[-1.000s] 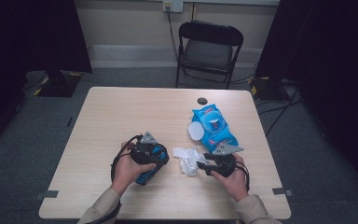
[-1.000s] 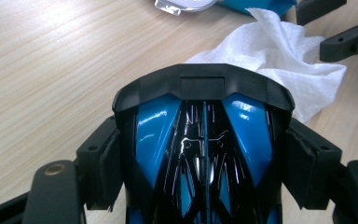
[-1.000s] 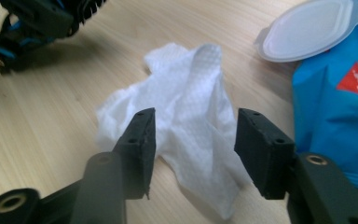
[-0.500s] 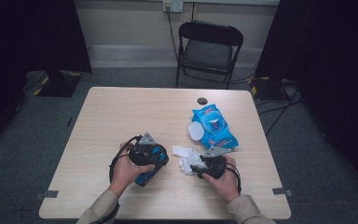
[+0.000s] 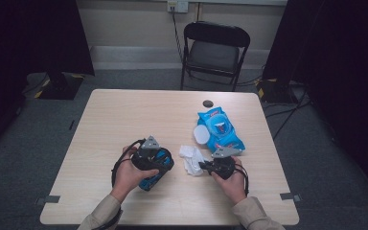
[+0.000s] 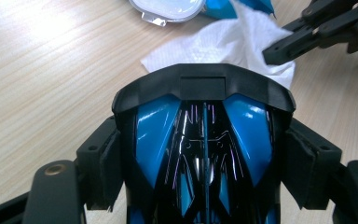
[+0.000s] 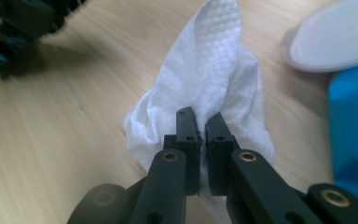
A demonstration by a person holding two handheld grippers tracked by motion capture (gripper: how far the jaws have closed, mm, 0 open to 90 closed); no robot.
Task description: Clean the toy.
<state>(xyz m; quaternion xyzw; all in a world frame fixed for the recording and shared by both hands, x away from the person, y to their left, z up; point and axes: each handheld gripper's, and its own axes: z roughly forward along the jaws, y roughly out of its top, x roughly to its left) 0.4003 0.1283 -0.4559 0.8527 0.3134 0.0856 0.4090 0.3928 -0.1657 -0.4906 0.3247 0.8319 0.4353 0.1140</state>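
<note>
My left gripper (image 6: 205,168) is shut on a glossy blue and black object (image 6: 205,140) shaped like a computer mouse, one pad on each of its sides. In the high view that object (image 5: 153,179) rests near the table's front, under the left gripper (image 5: 165,160). A crumpled white wipe (image 7: 209,70) lies in front of it. My right gripper (image 7: 200,123) has just been closing and now pinches the near edge of the wipe (image 5: 190,155). In the high view the right gripper (image 5: 202,165) points left at it.
A blue wipe pack (image 5: 219,129) lies behind the right hand, its white lid (image 5: 202,135) flipped open. A small dark disc (image 5: 207,103) sits near the table's far edge. A black folding chair (image 5: 214,48) stands beyond the table (image 5: 124,115).
The right gripper's jaws have closed on the near edge of the wipe. The left hand and the object it holds have stayed where they were.
</note>
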